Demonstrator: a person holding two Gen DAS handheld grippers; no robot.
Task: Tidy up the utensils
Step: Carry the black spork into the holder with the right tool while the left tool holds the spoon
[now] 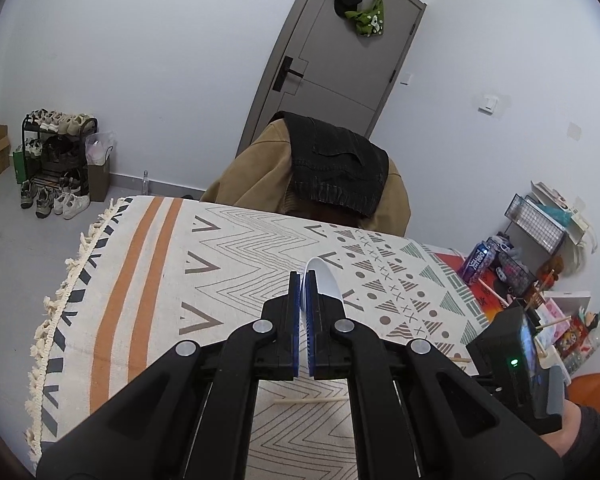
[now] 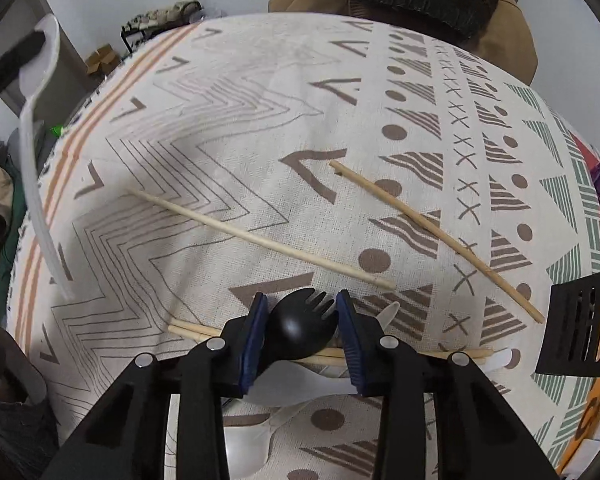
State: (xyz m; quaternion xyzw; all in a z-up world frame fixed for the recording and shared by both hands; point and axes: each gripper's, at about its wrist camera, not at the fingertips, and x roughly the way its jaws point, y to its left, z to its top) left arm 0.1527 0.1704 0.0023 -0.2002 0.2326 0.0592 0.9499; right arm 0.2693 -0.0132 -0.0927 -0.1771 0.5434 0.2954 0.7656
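Left gripper (image 1: 303,280) is clamped nearly closed and raised, right gripper (image 2: 302,300) spread wide, low

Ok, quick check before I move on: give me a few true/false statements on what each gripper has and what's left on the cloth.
1. The left gripper is shut on a white spoon. True.
2. The right gripper holds a chopstick. False: a black spork sits between its open fingers.
3. Two loose chopsticks lie apart on the patterned cloth. True.
4. The black spork lies alone. False: it rests on chopsticks and white utensils.
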